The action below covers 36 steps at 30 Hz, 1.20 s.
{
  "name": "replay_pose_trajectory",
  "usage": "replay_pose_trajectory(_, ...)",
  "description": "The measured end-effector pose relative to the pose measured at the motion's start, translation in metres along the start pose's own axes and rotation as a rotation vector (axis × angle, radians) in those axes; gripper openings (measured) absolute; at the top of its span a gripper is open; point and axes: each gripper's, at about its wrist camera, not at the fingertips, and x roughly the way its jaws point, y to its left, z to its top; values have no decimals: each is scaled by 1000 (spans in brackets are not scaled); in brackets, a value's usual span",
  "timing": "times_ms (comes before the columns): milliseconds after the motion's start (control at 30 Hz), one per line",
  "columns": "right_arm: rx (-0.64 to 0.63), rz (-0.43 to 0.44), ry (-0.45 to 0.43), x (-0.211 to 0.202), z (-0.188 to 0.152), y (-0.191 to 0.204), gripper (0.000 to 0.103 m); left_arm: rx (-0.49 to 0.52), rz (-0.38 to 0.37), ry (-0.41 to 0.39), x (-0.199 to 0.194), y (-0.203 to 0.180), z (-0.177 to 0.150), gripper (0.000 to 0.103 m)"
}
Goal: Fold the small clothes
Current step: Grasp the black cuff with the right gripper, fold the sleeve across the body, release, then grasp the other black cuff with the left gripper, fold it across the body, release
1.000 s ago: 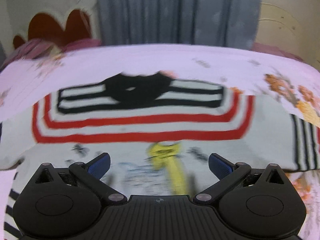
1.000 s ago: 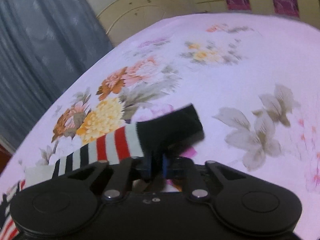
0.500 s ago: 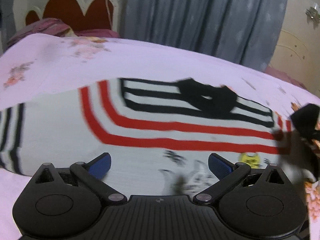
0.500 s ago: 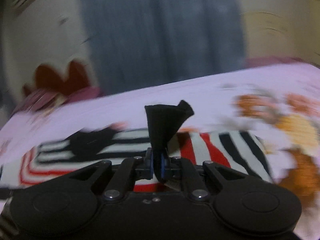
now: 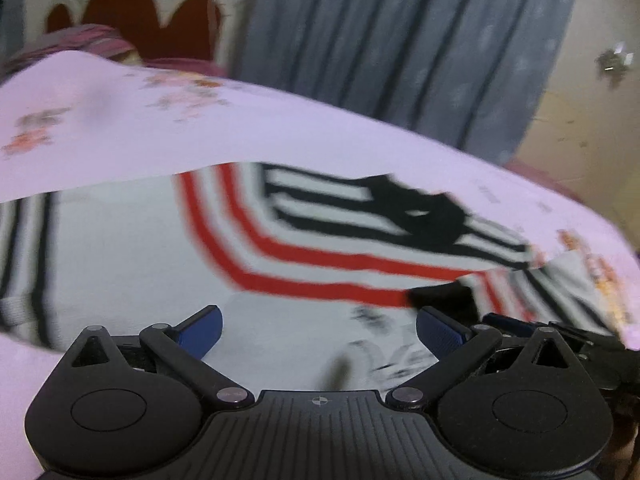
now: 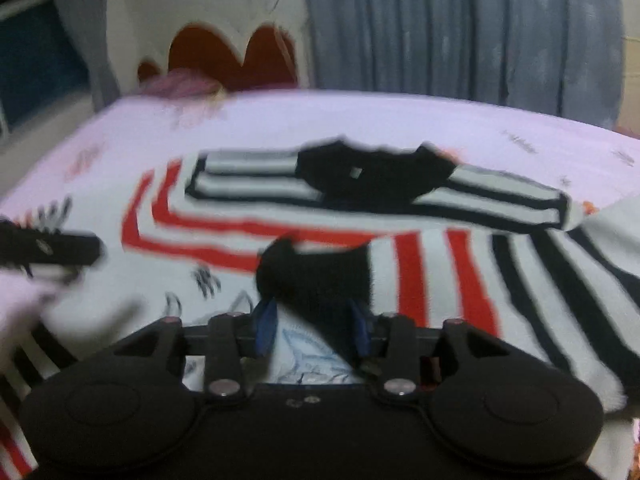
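A small white sweater (image 5: 120,264) with red and black stripes and a black collar (image 5: 420,212) lies flat on the bed. My left gripper (image 5: 319,326) is open and empty, low over its white chest. In the right wrist view the sweater (image 6: 224,292) fills the foreground; its right sleeve (image 6: 532,276) is folded in over the chest. The black cuff (image 6: 320,276) lies between my right gripper's (image 6: 312,326) parted blue fingers (image 6: 266,326). The right gripper also shows at the left wrist view's right edge (image 5: 500,318).
The bed has a pink floral sheet (image 5: 120,120). A red scalloped headboard (image 6: 224,56) and grey-blue curtains (image 6: 460,28) stand behind it. The left gripper's black finger (image 6: 48,246) shows at the left edge of the right wrist view.
My right gripper carried the black cuff across over the sweater's chest, and its jaws have parted from shut. The left gripper swung left and stayed open.
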Motion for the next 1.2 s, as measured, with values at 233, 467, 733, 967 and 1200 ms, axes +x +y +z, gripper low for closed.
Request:
replay_pose_trajectory(233,147,-172,-166,-76,10,-62,26,-80,-204,132,65,-55,6,72)
replay_pose_trajectory(467,353,-388,-194,-120,-5,-139,21,-5,-115,153,105,-85,4,9)
replay_pose_trajectory(733,501,-381,-140,-123,-34,-167,20,76,-4,-22,49,-56,22,7)
replay_pose_trajectory(967,511,-268,-57,-102,-44,-160,28,83,54,40,60,-37,0,8)
replay_pose_trajectory(1200,485,-251,-89,-93,-24,-168,39,82,71,17,59,-33,-1,28)
